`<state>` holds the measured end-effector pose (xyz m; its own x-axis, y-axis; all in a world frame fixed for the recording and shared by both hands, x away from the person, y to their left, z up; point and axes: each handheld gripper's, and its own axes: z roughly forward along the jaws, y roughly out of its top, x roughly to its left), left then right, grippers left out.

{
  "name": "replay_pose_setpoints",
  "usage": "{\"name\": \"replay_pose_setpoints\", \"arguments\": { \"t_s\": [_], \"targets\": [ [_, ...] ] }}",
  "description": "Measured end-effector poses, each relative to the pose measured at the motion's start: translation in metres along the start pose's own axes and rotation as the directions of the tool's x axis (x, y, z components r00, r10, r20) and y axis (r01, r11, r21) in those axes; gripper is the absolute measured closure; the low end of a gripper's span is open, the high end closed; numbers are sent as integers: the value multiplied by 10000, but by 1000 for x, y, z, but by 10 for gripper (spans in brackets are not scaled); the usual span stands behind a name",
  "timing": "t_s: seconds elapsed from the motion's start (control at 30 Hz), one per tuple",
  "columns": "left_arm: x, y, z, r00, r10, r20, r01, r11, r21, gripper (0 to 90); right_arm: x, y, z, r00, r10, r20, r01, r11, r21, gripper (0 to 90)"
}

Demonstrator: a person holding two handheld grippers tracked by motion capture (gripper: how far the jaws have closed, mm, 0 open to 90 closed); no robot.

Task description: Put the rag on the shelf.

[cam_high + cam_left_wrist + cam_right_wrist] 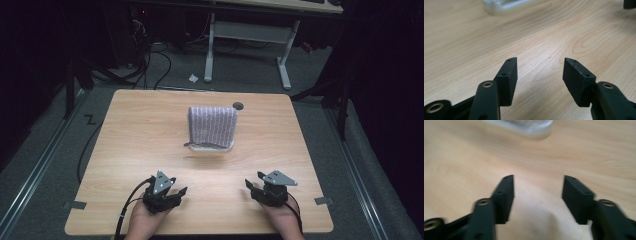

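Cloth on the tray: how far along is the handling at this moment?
Nothing looks done: the cloth stands draped over the clear tray mid-table, untouched. Nothing is in hand: the left gripper and right gripper sit near the table's front edge, jaws open and empty, pointed toward the tray. Reaching and gripping the cloth are all left.

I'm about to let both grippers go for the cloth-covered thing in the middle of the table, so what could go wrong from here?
1. The ribbed cloth is draped loosely over a pale base; a one-sided pull might drag or tip the whole thing.
2. The left gripper and right gripper, both open, would converge on one small target and could collide.
3. The right gripper view is blurred, so aim may be off.
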<state>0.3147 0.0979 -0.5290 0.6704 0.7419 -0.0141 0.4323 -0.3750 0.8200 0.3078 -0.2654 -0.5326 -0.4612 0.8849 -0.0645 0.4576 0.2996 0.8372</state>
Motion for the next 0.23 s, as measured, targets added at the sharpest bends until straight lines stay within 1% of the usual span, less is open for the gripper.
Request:
{"name": "replay_pose_setpoints", "arguments": {
  "t_s": [0.03,0.07,0.13,0.17,0.23],
  "targets": [
    [2,0,2,9999,-142,58,141,9997,173,469,1,-1,-1,9999,-113,116,114,9999,-96,463],
    [5,0,4,9990,-414,172,412,9990,151,468,0,0,0,9999,-49,116,50,10000,-81,445],
    [11,0,4,9952,-908,353,910,9958,-51,471,-2,2,3,9998,183,11,-183,9998,-89,443],
    [14,0,3,9945,-988,334,992,9950,-114,471,-1,3,5,9998,215,7,-215,9997,-93,443],
    [18,-1,2,9939,-1067,284,1072,9941,-160,459,2,3,6,9999,-94,78,95,9999,-105,442]
  ]
}}
